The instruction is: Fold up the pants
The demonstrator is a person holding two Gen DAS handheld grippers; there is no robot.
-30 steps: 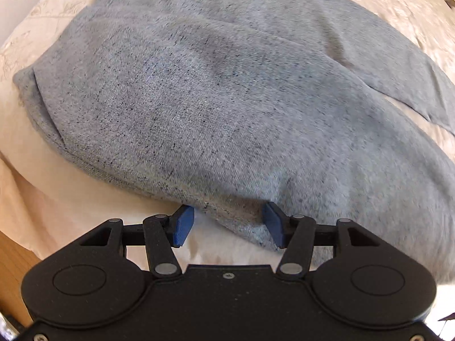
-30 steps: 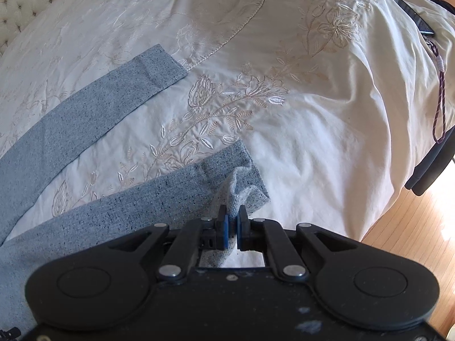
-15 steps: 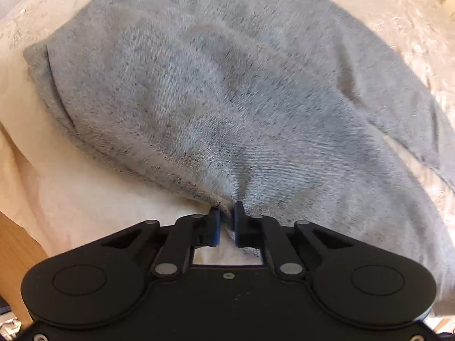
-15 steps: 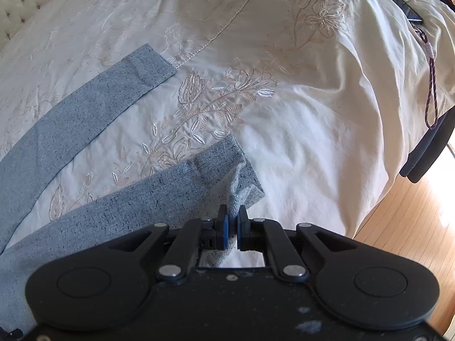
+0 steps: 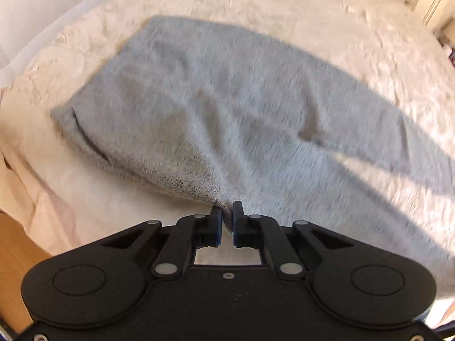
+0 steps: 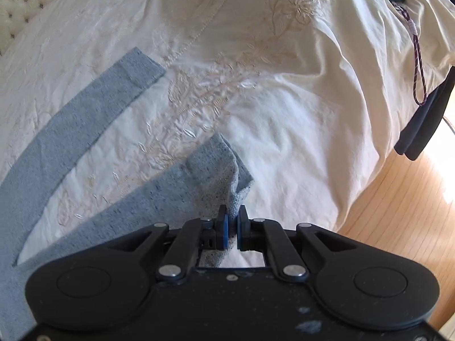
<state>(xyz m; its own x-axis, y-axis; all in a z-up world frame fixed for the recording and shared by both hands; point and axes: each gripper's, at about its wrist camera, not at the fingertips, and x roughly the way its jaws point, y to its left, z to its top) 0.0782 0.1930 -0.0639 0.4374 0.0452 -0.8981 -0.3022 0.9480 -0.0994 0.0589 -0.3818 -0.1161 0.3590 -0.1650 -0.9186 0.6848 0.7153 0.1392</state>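
With the left gripper [image 5: 226,218] pinching the waist edge and the right gripper [image 6: 233,225] pinching a cuff, the pants [image 5: 233,119] are lying on the bed [image 6: 298,130], risking slipping from these thin bites.

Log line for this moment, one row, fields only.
left gripper: shut on grey knit pants waist edge | right gripper: shut on near leg cuff | far leg flat on cream embroidered bedspread
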